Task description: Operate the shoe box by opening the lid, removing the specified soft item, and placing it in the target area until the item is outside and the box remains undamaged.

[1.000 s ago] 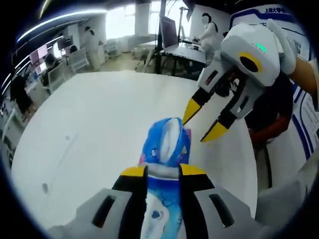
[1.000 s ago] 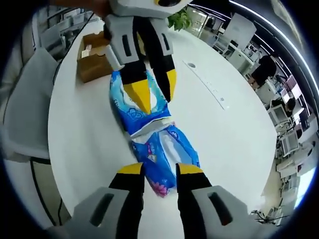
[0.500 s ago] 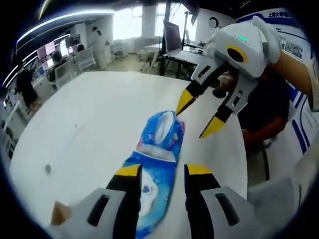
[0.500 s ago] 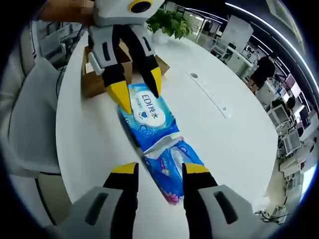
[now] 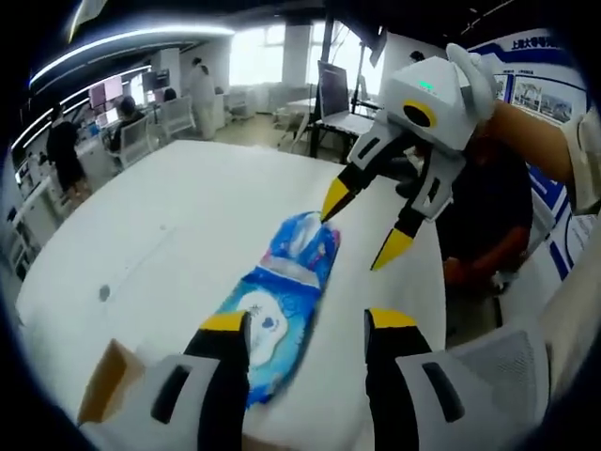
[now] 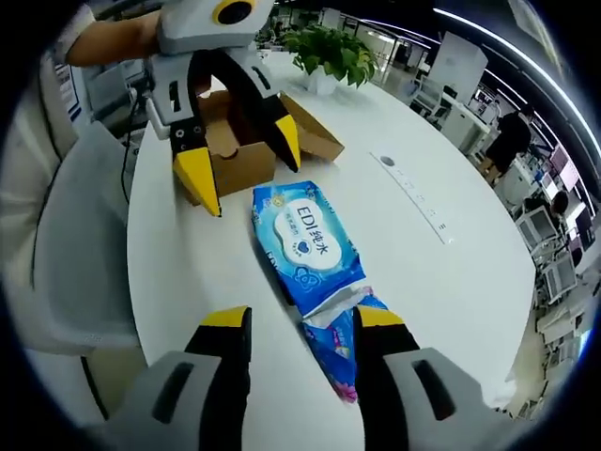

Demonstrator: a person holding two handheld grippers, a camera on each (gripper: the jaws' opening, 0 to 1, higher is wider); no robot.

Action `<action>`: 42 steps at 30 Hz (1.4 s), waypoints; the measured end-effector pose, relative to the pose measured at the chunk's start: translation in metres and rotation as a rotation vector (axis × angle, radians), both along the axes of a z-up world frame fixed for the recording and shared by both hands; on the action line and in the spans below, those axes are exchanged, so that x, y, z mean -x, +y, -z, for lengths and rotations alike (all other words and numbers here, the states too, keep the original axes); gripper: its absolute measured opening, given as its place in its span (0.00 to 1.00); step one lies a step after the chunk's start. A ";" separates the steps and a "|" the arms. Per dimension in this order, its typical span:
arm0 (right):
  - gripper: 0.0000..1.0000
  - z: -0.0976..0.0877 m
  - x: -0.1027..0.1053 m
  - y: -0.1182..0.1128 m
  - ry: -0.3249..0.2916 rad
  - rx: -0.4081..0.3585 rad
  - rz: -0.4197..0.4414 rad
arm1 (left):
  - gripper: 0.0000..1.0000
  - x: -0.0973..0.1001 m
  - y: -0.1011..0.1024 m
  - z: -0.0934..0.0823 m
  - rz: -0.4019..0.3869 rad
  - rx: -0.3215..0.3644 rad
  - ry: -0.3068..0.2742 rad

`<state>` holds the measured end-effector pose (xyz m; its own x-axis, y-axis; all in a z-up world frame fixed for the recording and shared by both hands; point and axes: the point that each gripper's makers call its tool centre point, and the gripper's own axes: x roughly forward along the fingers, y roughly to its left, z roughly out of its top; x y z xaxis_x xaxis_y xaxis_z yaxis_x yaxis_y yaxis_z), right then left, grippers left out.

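Blue wet-wipe packs [image 6: 310, 246] are lying flat on the white tabletop [image 6: 413, 244], end to end, outside the brown shoe box [image 6: 246, 141], which is sitting open just beyond them beside a potted plant [image 6: 331, 52]. Left hand-held gripper [image 6: 242, 162] is hovering over the gap between box and pack, its jaws apart and gripping nothing. Right hand-held gripper [image 5: 359, 224] is hanging above the far pack [image 5: 305, 246], jaws likewise spread.
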<state>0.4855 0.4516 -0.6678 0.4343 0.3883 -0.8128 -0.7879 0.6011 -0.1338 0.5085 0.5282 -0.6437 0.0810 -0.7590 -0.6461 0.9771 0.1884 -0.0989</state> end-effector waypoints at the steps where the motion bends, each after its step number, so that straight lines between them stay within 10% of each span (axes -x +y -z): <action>1: 0.42 -0.001 0.000 0.003 0.003 -0.003 -0.004 | 0.50 0.000 0.005 -0.003 -0.007 0.009 -0.003; 42: 0.60 -0.012 -0.009 0.139 0.098 -0.089 -0.301 | 0.61 -0.026 0.220 -0.014 -0.383 -0.014 -0.052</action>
<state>0.4946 0.5911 -0.6560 0.2105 0.5587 -0.8022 -0.9386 0.3449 -0.0061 0.5343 0.7479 -0.6295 0.3903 -0.6586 -0.6434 0.8391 0.5420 -0.0458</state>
